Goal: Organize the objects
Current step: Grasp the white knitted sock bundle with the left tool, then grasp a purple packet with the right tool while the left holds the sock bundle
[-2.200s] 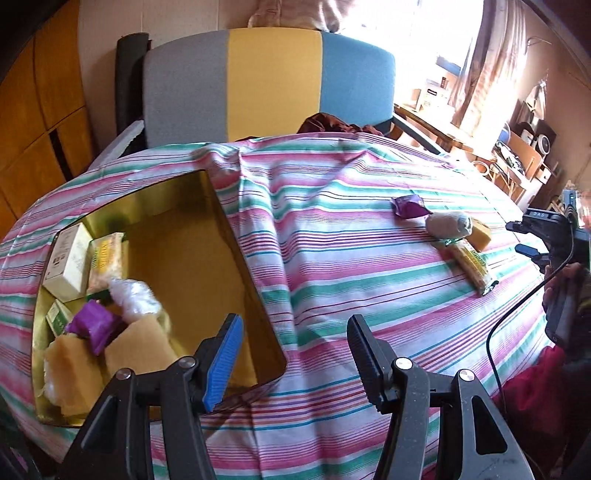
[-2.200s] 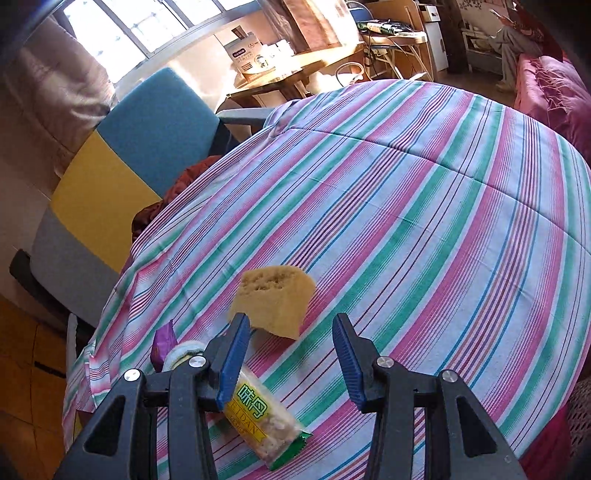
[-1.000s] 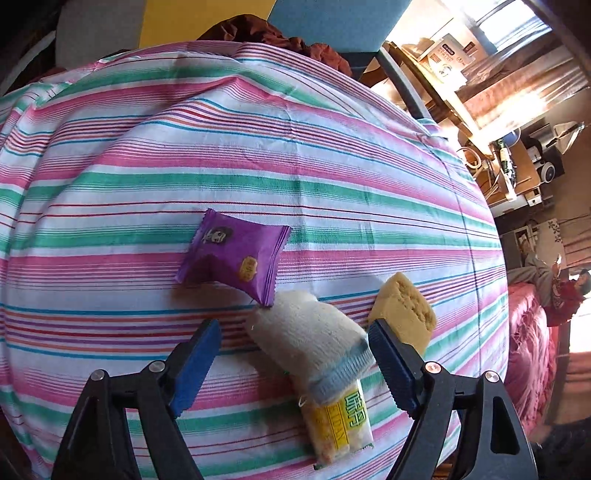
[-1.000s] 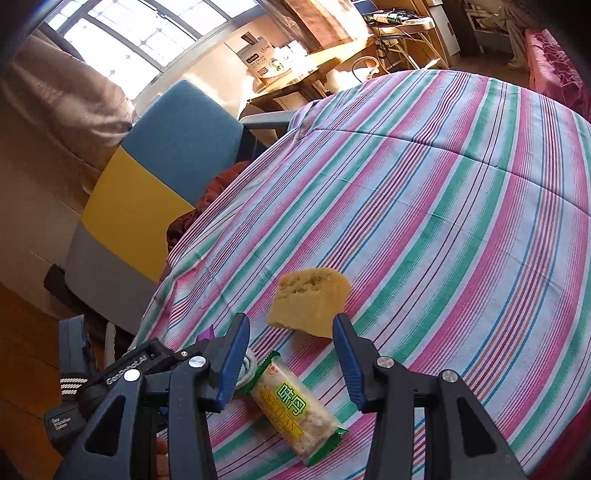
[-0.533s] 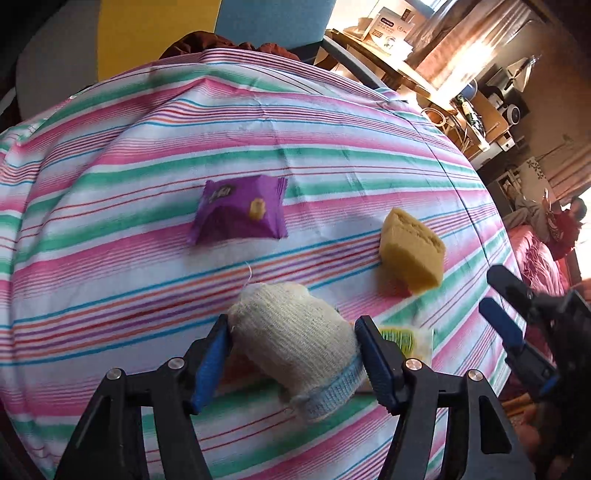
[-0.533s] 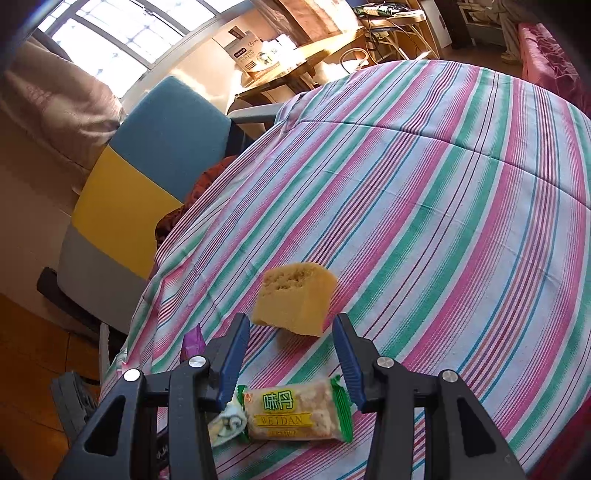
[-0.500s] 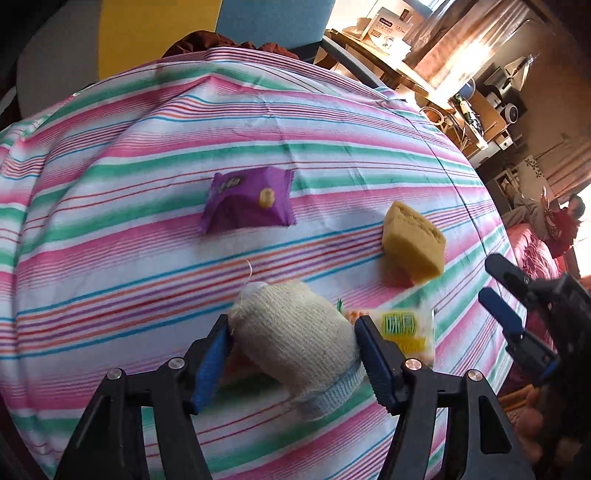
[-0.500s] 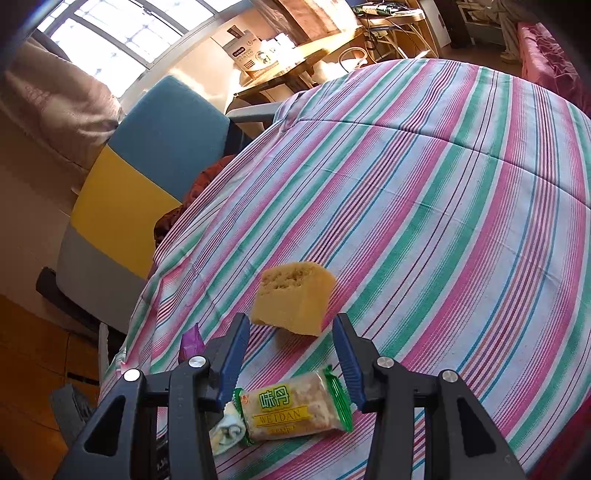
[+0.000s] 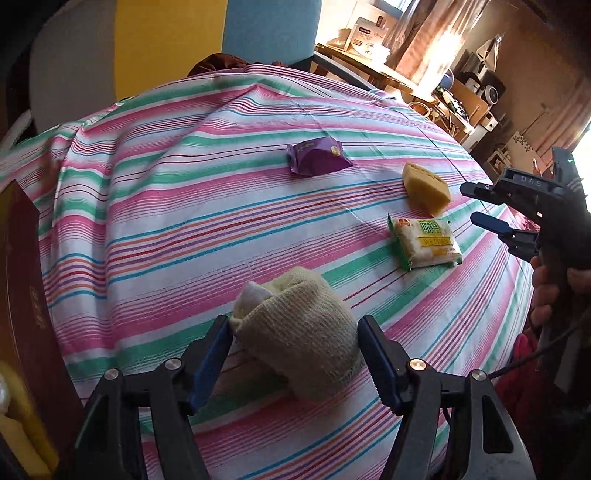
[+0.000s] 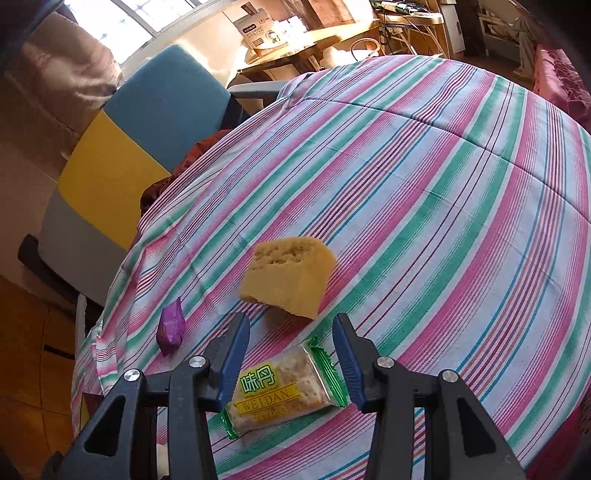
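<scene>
My left gripper [image 9: 295,338] is shut on a rolled cream sock [image 9: 299,328] and holds it just above the striped tablecloth [image 9: 166,221]. A purple snack packet [image 9: 317,159], a yellow sponge [image 9: 426,188] and a green-edged cracker packet [image 9: 424,242] lie further off. My right gripper [image 10: 291,339] is open; it shows at the right of the left wrist view [image 9: 491,210]. In the right wrist view the cracker packet [image 10: 284,391] lies under its fingers, the sponge [image 10: 288,280] just beyond, the purple packet [image 10: 170,326] to the left.
The dark wall of a box [image 9: 26,314] stands at the left edge, with yellow items inside. A chair with grey, yellow and blue panels [image 9: 170,48] stands behind the table. A cluttered desk [image 10: 314,33] is beyond the table's far side.
My left gripper has carried the sock back and left, away from the cracker packet. The cracker packet is uncovered and now lies flat. My right gripper has edged closer over the cracker packet.
</scene>
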